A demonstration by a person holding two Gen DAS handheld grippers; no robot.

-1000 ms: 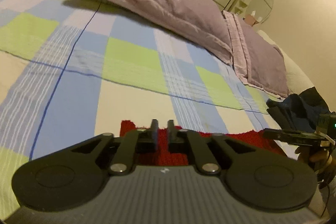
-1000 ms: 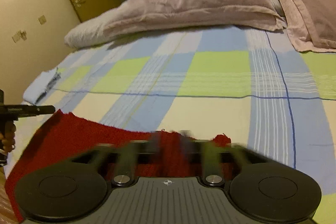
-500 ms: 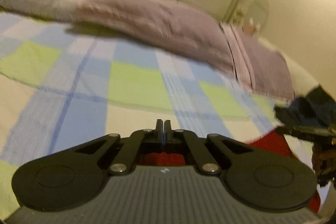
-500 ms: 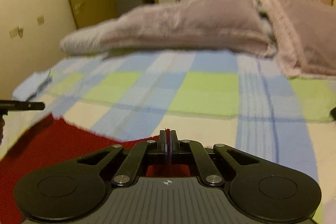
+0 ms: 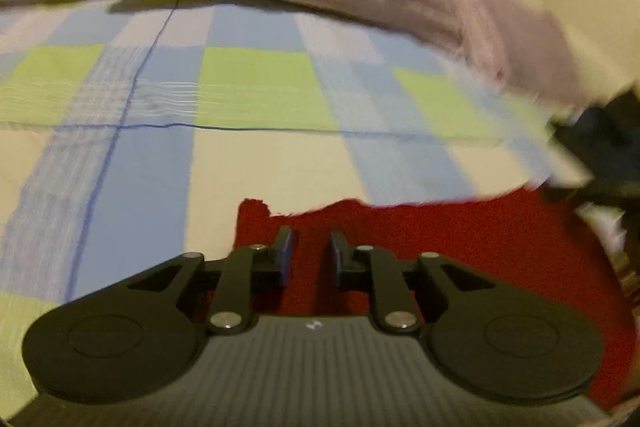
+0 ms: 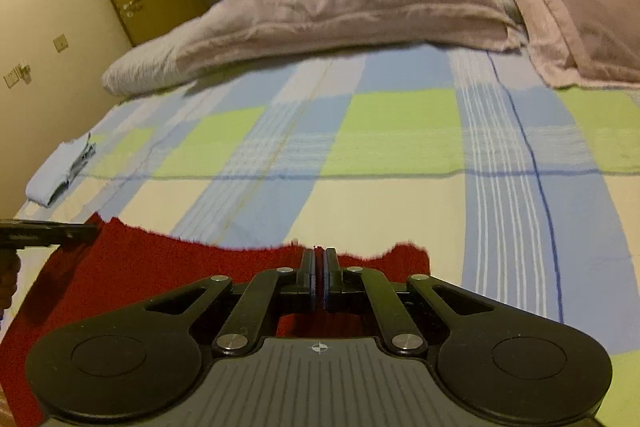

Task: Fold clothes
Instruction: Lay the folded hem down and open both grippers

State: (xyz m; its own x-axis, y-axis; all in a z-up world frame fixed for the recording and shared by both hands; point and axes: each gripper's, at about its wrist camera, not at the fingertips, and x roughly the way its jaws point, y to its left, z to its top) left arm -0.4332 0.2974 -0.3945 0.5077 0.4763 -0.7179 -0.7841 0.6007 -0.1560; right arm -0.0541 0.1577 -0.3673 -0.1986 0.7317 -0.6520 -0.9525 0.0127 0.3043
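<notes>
My right hand-held gripper [image 6: 319, 277] is clenched on the red knitted garment [image 6: 168, 263]; my left hand-held gripper [image 5: 309, 251] stands released above its edge.

Dim yellowish indoor light, fisheye-bent edges, motion blur in left view.

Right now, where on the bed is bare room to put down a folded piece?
The checked sheet is bare in the wide middle, between the red cloth at the near edge and the purple pillows. Crowded: the near edge, the light-blue piece at the left edge, dark clothes at the right.
</notes>
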